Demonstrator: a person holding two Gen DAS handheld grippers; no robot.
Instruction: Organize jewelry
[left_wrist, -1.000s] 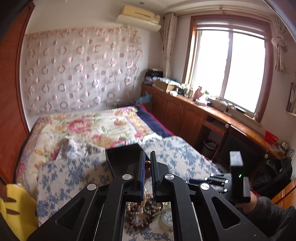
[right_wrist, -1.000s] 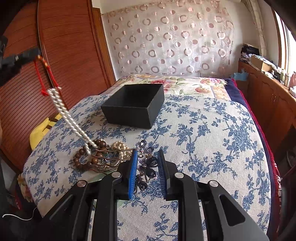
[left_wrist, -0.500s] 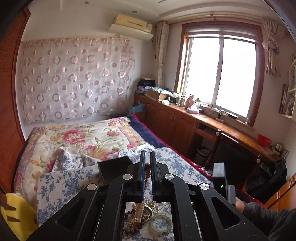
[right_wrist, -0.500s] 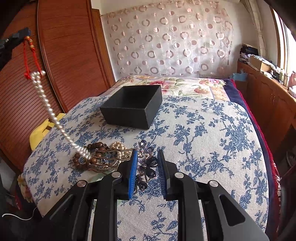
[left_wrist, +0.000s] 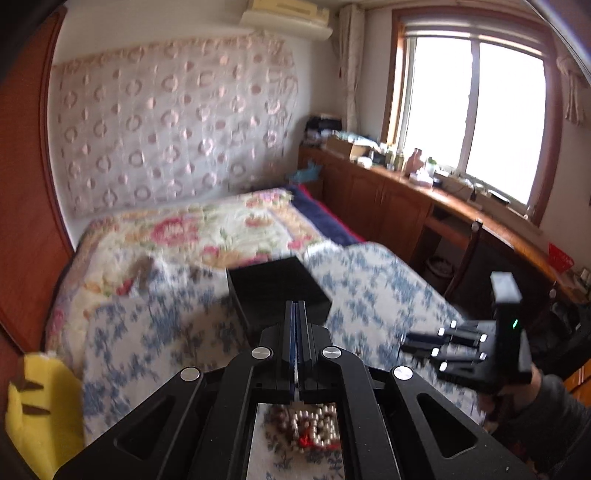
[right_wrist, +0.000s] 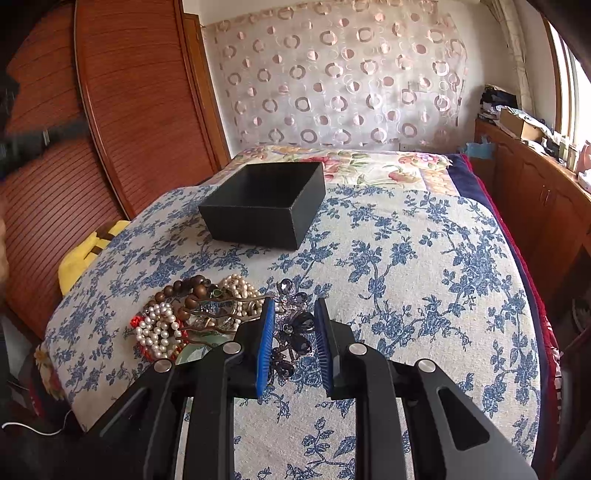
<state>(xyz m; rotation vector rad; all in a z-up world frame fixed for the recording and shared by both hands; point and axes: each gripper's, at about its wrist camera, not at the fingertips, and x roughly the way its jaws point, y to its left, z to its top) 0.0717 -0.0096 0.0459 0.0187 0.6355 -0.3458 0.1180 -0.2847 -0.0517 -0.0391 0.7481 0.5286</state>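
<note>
While my right gripper (right_wrist: 293, 341) rests low near the front edge of the blue-flowered cloth (right_wrist: 424, 266), its jaws stand apart around a dark purple flower brooch (right_wrist: 293, 332); whether the pads touch it I cannot tell. Just beside it, toward the left edge, lie a pearl strand (right_wrist: 157, 330), brown wooden beads (right_wrist: 188, 291) and a wavy hairpin (right_wrist: 218, 314) in one heap. My left gripper (left_wrist: 297, 314) is pressed together, holding nothing. Farther back sits the black box (right_wrist: 266, 206), open-topped; nothing shows inside it.
</note>
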